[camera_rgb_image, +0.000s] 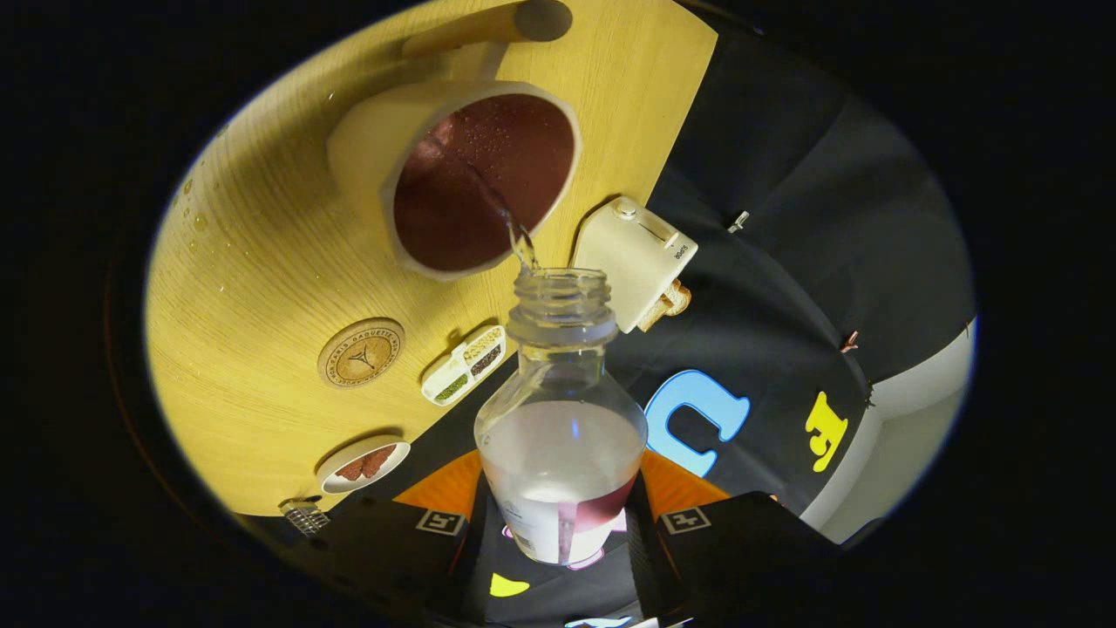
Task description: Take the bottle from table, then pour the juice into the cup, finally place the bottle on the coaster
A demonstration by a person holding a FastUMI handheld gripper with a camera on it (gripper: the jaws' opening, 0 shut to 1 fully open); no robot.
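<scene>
jaws grip bottle point(561, 410) — pouring into cup point(475, 179)

Clear uncapped bottle point(561, 419) tilted, clear liquid streaming from its mouth. White cup point(462, 174), dark-lined, near table's far edge. Round coaster point(361, 351) vacant mid-table.

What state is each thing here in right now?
Clear plastic bottle: uncapped, tilted, pouring, held between the fingers.
White cup: dark inside, receiving the stream.
Round wooden coaster: bare.
Gripper: shut on the bottle.
Wooden table: spattered with droplets.
</scene>
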